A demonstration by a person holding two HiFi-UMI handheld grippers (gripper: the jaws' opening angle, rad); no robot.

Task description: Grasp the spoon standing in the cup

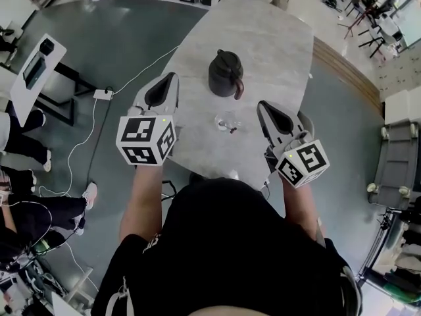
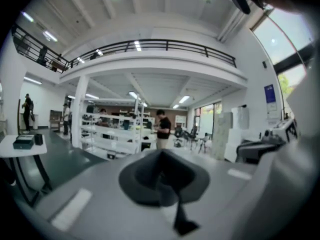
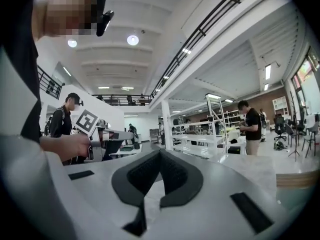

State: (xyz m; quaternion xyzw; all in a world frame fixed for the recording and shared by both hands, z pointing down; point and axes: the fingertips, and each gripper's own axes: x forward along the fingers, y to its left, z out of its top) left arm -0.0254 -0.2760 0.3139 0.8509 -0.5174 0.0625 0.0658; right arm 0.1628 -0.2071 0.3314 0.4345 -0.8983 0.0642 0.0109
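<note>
A small clear glass cup point(image 1: 227, 122) stands on the pale marble table point(image 1: 270, 45), near the front edge, in the head view. A thin spoon point(image 1: 232, 129) lies against its rim, too small to make out well. My left gripper point(image 1: 172, 78) is raised to the left of the cup, and my right gripper point(image 1: 262, 105) to its right; both are apart from it. In the left gripper view the dark pads point(image 2: 161, 156) meet with nothing between them. The right gripper's pads point(image 3: 160, 156) also meet, empty. Both gripper views look level across the hall and miss the cup.
A black jug point(image 1: 225, 74) stands on the table just behind the cup. Left of the table are a white cable with a power strip point(image 1: 102, 94), a white desk point(image 1: 36, 64) and people's legs point(image 1: 20, 137). A grey cart point(image 1: 395, 170) stands at the right.
</note>
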